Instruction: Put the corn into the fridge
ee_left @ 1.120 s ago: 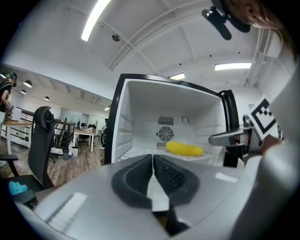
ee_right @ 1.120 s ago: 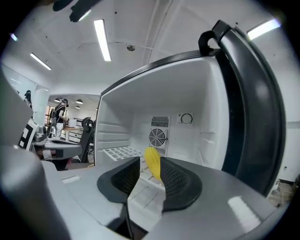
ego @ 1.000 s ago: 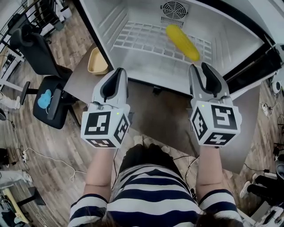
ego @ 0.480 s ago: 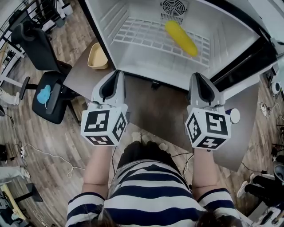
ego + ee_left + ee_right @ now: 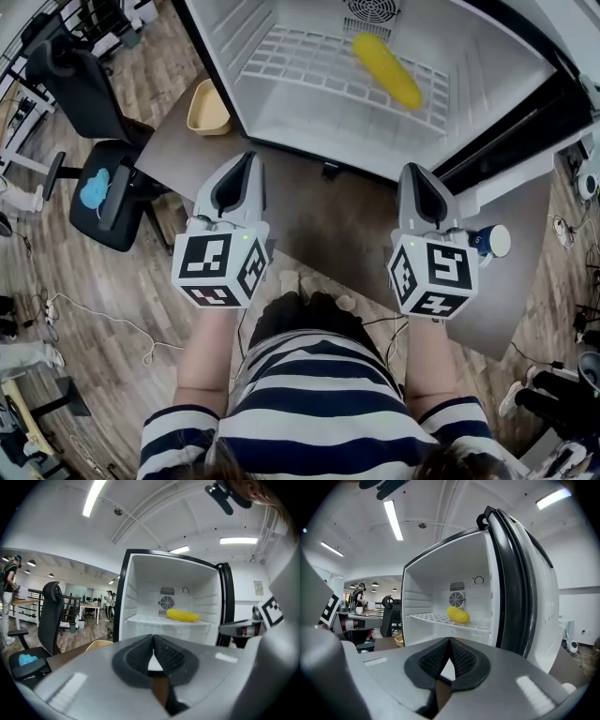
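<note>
corn (image 5: 385, 70) – on shelf (image 5: 300, 67) in fridge (image 5: 309, 131) | left gripper (image 5: 246, 159) – closed, empty | right gripper (image 5: 413, 172) just closed, empty

Your shirt (image 5: 309, 412): navy-white stripes, short sleeves. Your left gripper (image 5: 246, 159), right gripper (image 5: 413, 172): grey shells, black ribbed pads (image 5: 137, 655), black-white marker cubes (image 5: 220, 270).

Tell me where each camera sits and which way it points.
Head view: on the person's head, looking steeply down at the open fridge, the corn on its shelf and the table; shows the person's arms, striped shirt, left gripper and right gripper.
Left gripper view: rides on the left gripper, facing roughly level into the fridge; shows its own shut jaws.
Right gripper view: rides on the right gripper, facing the fridge from beside its door; shows its own shut jaws.
Shared: all three see the corn on the shelf.
</note>
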Available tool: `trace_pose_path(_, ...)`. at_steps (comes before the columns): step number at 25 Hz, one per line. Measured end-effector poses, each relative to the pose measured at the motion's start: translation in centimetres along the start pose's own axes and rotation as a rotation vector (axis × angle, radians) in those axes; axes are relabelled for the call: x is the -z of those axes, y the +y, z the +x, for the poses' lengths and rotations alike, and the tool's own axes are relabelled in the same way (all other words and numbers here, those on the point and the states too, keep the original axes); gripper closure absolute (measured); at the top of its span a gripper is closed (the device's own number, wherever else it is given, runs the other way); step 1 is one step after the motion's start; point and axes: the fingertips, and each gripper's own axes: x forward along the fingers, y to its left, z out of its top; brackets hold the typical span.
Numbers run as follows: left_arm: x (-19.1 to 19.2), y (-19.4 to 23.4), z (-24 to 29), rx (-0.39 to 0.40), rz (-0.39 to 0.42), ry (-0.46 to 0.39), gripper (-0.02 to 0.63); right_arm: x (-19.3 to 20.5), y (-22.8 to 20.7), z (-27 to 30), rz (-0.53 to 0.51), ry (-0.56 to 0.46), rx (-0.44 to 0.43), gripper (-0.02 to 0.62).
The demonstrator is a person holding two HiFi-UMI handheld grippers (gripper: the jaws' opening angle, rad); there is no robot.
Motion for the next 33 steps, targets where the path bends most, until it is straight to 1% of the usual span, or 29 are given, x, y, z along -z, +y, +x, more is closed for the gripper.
trace_pose_path(5,0.6,-0.1,-0.1,-0.012,-0.002,0.018,0.606,1.1,0.4,-0.3,0.021,0.027,-0.035,0.598)
trace_pose_path(12,1.2,0.3,0.2,-0.027,0.001,0.029,0.606,2.0,0.5,0.0,0.075,0.037,-0.068,0.598)
trace_pose_path(33,0.7,0.2,0.3,-0.026,0.001,0.031,0.606,2.8,1.4,0.9,0.106,0.067,-0.111,0.598)
